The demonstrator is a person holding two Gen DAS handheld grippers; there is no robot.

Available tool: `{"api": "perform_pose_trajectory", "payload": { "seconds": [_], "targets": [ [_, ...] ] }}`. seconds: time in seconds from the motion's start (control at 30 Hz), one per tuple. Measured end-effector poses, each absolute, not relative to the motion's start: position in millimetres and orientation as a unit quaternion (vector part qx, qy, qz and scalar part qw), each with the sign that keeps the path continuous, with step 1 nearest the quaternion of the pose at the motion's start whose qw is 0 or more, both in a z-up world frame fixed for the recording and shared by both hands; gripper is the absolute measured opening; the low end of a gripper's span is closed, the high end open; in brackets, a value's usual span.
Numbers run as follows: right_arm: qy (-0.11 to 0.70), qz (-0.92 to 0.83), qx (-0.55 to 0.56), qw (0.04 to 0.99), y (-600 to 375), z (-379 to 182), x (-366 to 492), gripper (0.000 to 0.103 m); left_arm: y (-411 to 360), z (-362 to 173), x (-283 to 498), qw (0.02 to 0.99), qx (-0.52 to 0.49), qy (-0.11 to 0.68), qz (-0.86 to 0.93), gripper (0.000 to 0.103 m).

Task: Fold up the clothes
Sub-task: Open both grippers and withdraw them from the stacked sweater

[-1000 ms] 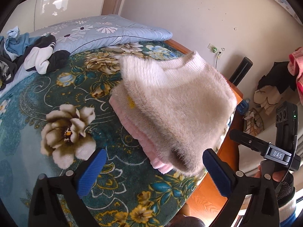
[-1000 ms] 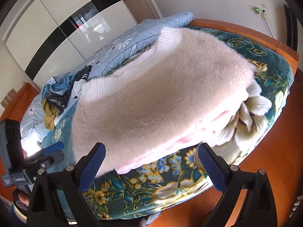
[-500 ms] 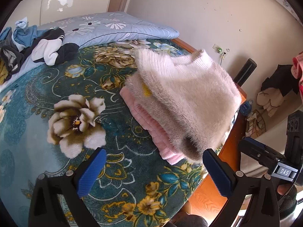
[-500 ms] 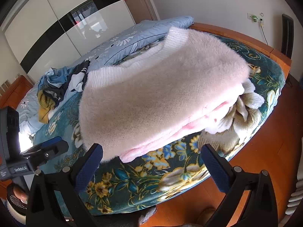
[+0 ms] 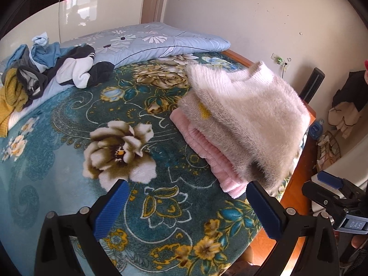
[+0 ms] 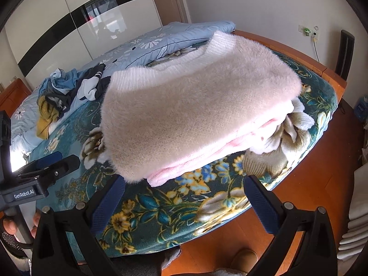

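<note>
on the floral blanket (image 5: 69, 151), toward its corner nearest the wooden bed frame (image 6: 299, 46), a folded fuzzy cream sweater (image 5: 250, 124) lies stacked on a folded pink garment (image 5: 207, 151), whose ribbed edges stick out from under the sweater on the side facing the blanket's big white flower (image 5: 117, 151). the sweater's ribbed neckline points toward the light blue quilt (image 5: 147, 41) bunched along the far edge of the blanket. beside that quilt, well apart from the folded stack, sits a pile of unfolded clothes (image 5: 41, 73) (blue, black-and-white, grey and mustard pieces tangled together).

the left gripper (image 5: 188, 209) hangs over the blanket near the stack with its blue-padded fingers spread wide, nothing between them. the right gripper (image 6: 184, 200) hovers by the blanket's near edge, just short of the stack, fingers likewise spread wide and empty. each gripper shows at the edge of the other's view. beyond the bed frame, a wall socket (image 5: 279, 59) sits on the white wall.
</note>
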State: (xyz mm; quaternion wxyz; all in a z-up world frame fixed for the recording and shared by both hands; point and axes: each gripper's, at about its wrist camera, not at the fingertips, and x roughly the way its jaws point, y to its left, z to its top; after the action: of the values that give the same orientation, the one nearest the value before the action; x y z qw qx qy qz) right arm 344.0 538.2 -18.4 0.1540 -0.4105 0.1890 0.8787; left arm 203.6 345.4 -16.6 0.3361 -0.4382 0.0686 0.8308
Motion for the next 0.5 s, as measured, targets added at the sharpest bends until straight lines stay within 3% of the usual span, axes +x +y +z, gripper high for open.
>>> {"api": "perform_pose_trajectory", "payload": {
  "seconds": [0.5],
  "targets": [
    [0.182,0.872,-0.406,0.203,499,-23,357,0.103,315,-18,209,0.319,-0.423,0.08,0.844,0.103]
  ]
}}
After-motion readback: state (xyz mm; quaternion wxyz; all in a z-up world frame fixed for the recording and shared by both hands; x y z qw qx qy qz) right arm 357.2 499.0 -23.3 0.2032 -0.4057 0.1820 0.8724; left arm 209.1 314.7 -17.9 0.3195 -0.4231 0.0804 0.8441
